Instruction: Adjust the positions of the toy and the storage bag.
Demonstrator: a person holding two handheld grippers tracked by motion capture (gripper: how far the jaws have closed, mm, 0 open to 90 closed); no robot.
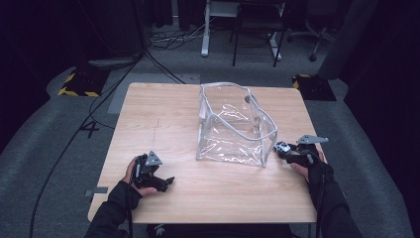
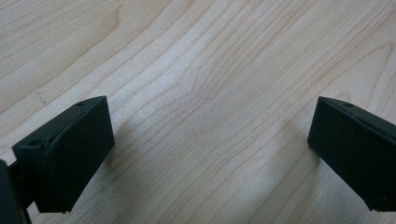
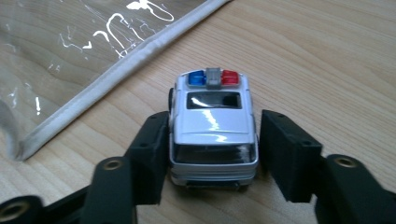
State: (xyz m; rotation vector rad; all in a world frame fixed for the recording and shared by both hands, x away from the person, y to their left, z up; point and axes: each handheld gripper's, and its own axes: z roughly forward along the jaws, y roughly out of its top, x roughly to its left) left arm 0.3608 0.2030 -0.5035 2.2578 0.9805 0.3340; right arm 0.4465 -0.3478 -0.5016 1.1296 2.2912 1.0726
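A small silver toy police car [image 3: 212, 116] with a red and blue light bar stands on the wooden table [image 1: 158, 119], just right of a clear plastic bag [image 1: 233, 124]. My right gripper [image 3: 212, 140] has its black jaws pressed against both sides of the car, wheels on the tabletop. In the high view the car [image 1: 282, 147] sits at the bag's front right corner, with the right gripper [image 1: 288, 151] held by a gloved hand. My left gripper [image 1: 168, 182] rests near the front left of the table, jaws wide apart over bare wood [image 2: 210, 140].
The bag stands upright and open-topped in the middle of the table, with a white piped rim [image 3: 116, 70] close to the car's left. Beyond the table are cables, a chair [image 1: 257, 29] and desk legs on grey floor.
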